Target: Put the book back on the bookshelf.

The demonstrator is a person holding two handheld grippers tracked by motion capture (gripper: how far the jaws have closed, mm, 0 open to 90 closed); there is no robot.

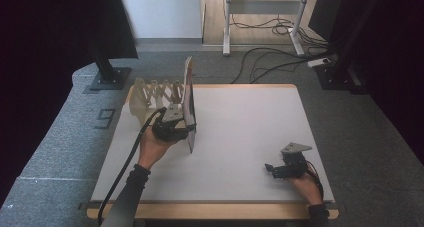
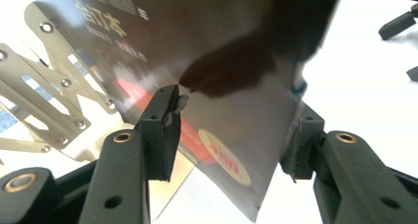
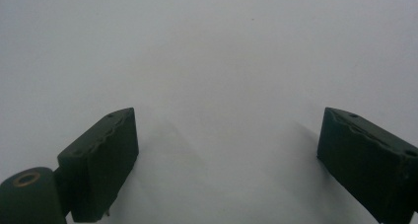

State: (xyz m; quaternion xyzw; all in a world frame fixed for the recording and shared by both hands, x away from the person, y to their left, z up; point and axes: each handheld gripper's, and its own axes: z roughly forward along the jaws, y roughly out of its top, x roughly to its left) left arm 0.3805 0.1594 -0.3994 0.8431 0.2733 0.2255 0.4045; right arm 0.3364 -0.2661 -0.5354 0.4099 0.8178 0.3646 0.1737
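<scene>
the glossy booklet [image 1: 190, 104] stands upright at the right end of the wooden accordion rack [image 1: 152, 94], seemingly placed. the left tool [image 1: 176, 129] is released, jaws apart around the booklet's lower edge; backing away remains. the right tool [image 1: 274, 169] rests unclenched on the tabletop [image 1: 240, 122], well apart from the rack.

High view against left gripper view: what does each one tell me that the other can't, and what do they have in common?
The high view gives the wider scene: the person's forearms coming in from below and the cables on the floor beyond the table.

The left gripper view gives close detail: lettering and an oval label on the cover, and the rack's rivets.

Shared: the thin booklet standing upright, the folding rack beside it, and the left gripper, its jaws open on either side of the booklet.
</scene>
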